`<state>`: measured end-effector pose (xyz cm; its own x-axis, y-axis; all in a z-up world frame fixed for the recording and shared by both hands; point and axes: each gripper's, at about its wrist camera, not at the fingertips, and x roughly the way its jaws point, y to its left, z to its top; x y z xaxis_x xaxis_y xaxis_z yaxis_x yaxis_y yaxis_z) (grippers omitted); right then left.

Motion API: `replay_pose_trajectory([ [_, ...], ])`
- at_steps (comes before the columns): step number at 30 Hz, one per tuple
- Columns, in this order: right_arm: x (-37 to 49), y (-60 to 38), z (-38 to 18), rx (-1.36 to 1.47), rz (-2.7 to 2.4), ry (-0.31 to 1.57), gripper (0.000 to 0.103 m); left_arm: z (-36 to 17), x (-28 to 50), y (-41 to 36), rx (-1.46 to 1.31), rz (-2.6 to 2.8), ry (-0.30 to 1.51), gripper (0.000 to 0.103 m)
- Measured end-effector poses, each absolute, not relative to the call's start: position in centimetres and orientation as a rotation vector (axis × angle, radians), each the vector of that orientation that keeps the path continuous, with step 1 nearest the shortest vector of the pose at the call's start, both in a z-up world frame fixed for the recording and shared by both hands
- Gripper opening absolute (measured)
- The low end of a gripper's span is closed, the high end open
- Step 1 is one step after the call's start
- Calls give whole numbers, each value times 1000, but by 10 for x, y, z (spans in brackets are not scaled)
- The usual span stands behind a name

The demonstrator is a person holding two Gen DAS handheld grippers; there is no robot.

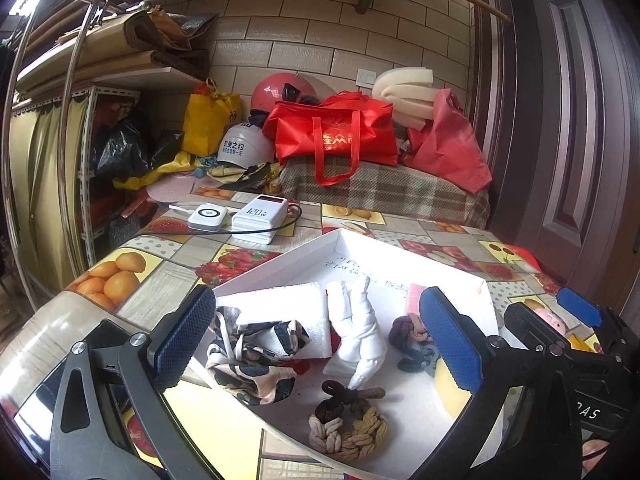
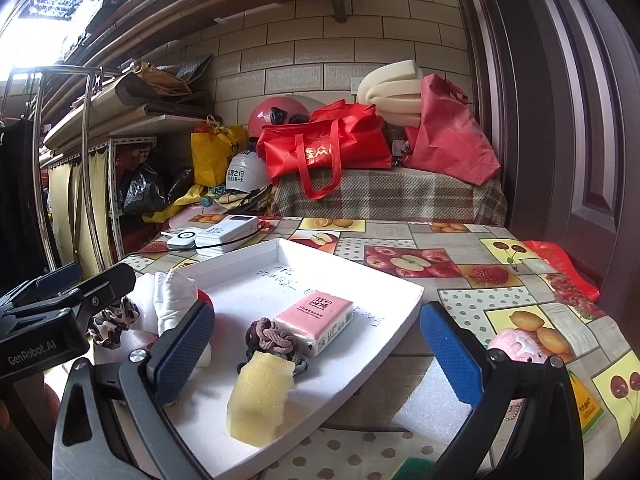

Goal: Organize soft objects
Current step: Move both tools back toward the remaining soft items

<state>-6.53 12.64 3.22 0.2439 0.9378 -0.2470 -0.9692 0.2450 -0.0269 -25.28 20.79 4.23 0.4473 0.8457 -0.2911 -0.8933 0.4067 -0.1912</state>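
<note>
A shallow white cardboard tray [image 2: 400, 300] sits on the table's fruit-patterned oilcloth [image 2: 460, 292], and most of the soft things are gathered in it. Over its near left part hangs the left gripper [image 1: 320, 340], blue-padded fingers [image 1: 188, 336] spread wide with nothing between them. Inside that span lie a crumpled black-and-cream patterned cloth [image 1: 256, 364], a white foam block [image 1: 288, 316], a white cloth glove [image 1: 358, 332] and a braided rope ring in brown, cream and tan [image 1: 348, 424]. A knot of mauve and dark hair ties [image 1: 412, 332] rests just beside the right-hand finger.

The right gripper [image 2: 316, 348] hovers over the tray's near right edge, its fingers also wide apart and holding nothing. Between them a yellow sponge piece [image 2: 260, 400] lies in the tray, touching the hair ties, with a pink tissue packet [image 2: 316, 320] just behind. A pink plush toy [image 2: 516, 346] sits on the oilcloth outside the tray, right behind the right-hand finger.

Two white power banks [image 1: 236, 216] lie at the table's far left.
</note>
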Motion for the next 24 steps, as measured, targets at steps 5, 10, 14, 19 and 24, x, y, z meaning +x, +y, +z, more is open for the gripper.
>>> replay_pose_trajectory([
  [5, -42, 97, 33, -197, 1197, 169, 103, 45, -245, 196, -318, 1041, 162, 103],
  [10, 8, 65, 32, -244, 1089, 200, 103, 44, -218, 178, -248, 939, 257, 103],
  [14, 62, 38, 27, -250, 1071, 332, 103, 44, -188, 148, -182, 723, 320, 103],
  [19, 112, 22, 9, -300, 1085, 547, 102, 36, -128, 115, -175, 539, 491, 103],
  [24, 118, 23, 0, -347, 1117, 620, 102, 22, -85, 111, -218, 548, 635, 103],
])
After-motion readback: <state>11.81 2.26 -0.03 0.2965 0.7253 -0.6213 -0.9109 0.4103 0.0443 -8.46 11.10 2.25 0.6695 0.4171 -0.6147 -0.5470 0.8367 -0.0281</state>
